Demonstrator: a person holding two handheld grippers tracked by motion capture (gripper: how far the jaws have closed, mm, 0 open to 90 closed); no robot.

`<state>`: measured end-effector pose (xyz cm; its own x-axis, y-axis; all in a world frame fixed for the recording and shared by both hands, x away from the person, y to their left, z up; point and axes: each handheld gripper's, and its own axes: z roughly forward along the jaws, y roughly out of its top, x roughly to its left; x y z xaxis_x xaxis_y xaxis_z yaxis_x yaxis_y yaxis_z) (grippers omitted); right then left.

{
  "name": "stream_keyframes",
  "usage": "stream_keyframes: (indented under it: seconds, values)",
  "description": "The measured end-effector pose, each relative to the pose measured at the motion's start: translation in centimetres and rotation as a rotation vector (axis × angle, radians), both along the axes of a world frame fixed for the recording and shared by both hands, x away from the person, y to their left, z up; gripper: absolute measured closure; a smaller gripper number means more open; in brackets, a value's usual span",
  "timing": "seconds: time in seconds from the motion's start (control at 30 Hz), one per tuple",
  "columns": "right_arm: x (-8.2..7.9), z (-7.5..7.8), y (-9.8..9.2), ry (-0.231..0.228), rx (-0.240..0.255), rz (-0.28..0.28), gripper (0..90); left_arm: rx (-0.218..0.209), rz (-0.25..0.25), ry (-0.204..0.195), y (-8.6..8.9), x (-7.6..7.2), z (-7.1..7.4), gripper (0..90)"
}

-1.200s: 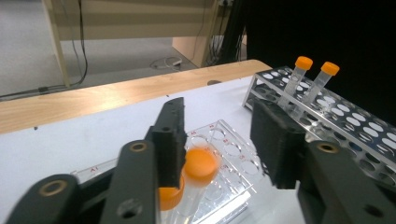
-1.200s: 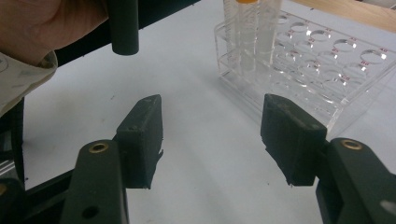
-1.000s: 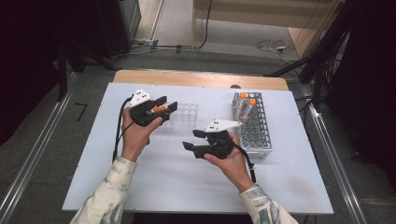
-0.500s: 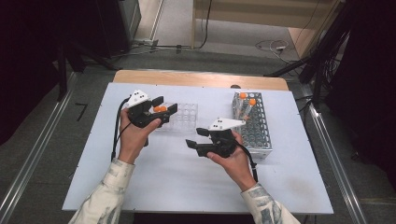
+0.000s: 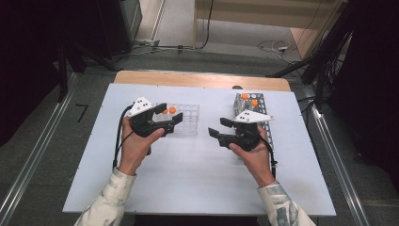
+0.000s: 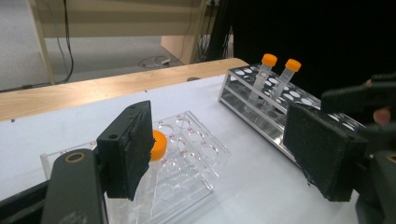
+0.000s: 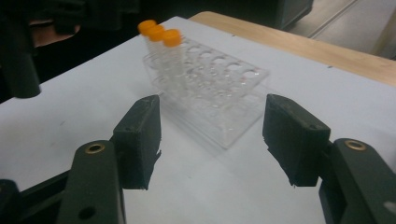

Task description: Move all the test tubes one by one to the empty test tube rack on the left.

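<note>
Orange-capped tube (image 6: 156, 147) upright in clear rack (image 6: 196, 158), just beside one pad of left claw (image 5: 168, 121), jaws apart, just opening.

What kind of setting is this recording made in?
Probably a lab-style recording station: a white table holding a clear tube rack and a metal wire rack with orange-capped tubes, with cables on the floor.

I find nothing I can read here: the clear rack (image 6: 187, 154) has small red marks beside its holes, too tiny for me to make out. No label or brand shows on anything else.
</note>
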<state>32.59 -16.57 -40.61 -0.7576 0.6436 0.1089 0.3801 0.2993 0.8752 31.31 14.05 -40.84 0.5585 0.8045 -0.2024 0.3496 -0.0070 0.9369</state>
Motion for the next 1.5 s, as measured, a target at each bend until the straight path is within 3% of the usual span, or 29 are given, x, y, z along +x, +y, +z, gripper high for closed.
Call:
stream_keyframes:
  seconds: [0.37, 0.6, 0.97, 1.17, 1.5]
  values:
    - [1.7, 0.5, -4.4, -0.03, -0.029, -0.128, 35.9, 0.003, -0.017, 0.007, -0.3, -0.8, -1.2, 24.7]
    - [2.7, 0.5, -6.7, -0.04, -0.036, -0.198, 35.9, 0.021, -0.016, -0.002, -0.4, -1.2, -1.1, 24.7]
    - [4.9, -0.9, -9.7, -0.03, -0.067, -0.314, 37.2, 0.023, -0.023, 0.009, -0.5, -1.3, -1.6, 24.7]
    - [6.5, -1.9, -10.8, -0.027, -0.076, -0.322, 39.6, 0.018, -0.024, 0.007, -0.6, -1.4, -1.6, 24.7]
    - [8.4, -2.9, -10.5, -0.013, -0.107, -0.283, 47.1, 0.012, -0.031, 0.005, -0.6, -1.6, -1.4, 24.7]
